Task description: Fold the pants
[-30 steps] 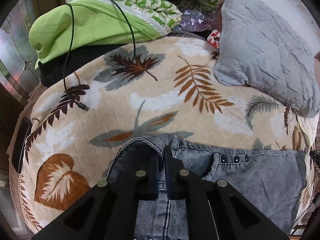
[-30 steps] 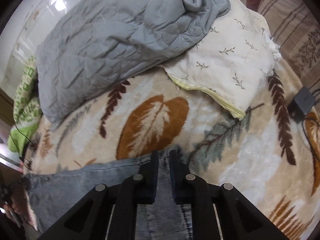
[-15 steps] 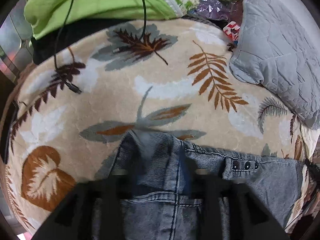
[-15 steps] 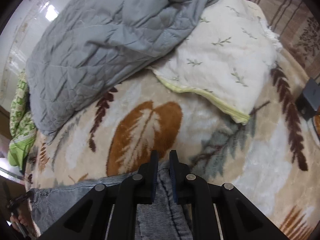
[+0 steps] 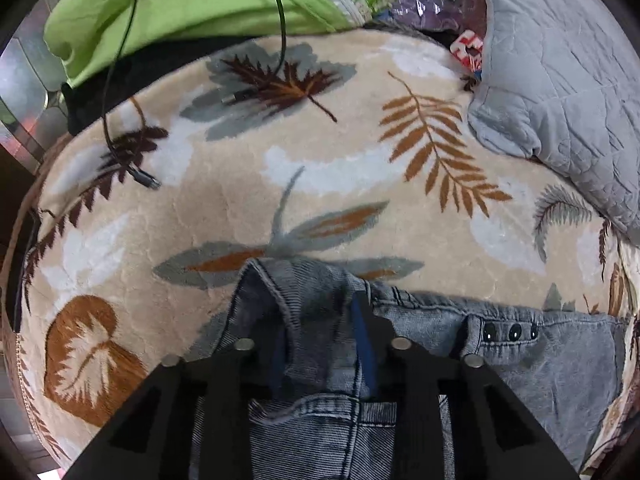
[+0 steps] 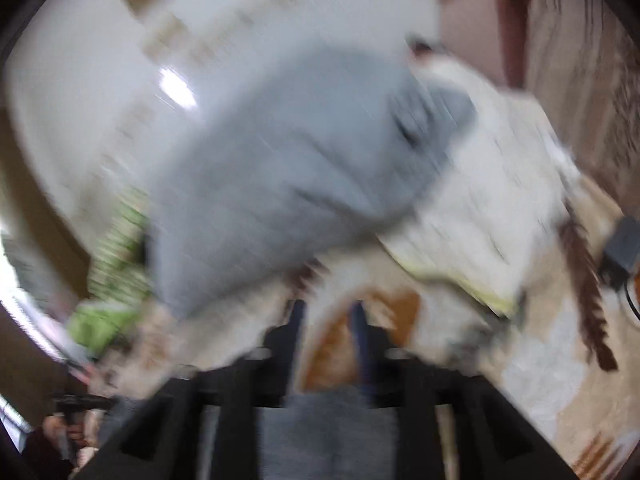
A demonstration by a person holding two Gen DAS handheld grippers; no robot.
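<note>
Grey-blue denim pants (image 5: 500, 364) lie flat on the leaf-patterned blanket (image 5: 248, 184), waistband toward me with three dark buttons (image 5: 510, 332). My left gripper (image 5: 320, 316) is open, its jaws apart over a raised fold of the waistband, not clamping it. The right wrist view is heavily blurred. My right gripper (image 6: 328, 316) is open there, and a strip of denim (image 6: 328, 420) lies low between its fingers.
A grey quilted pillow (image 5: 568, 64) lies at the right, a green blanket (image 5: 180, 4) at the back left. A black cable (image 5: 116, 92) with a plug runs across the blanket's left. The right wrist view shows the grey pillow (image 6: 288, 184), a cream pillow (image 6: 488, 208) and a dark adapter (image 6: 622, 244).
Both grippers have opened and let go of the denim. The left one dropped the waistband onto the blanket. The right one is swinging fast, blurring its view.
</note>
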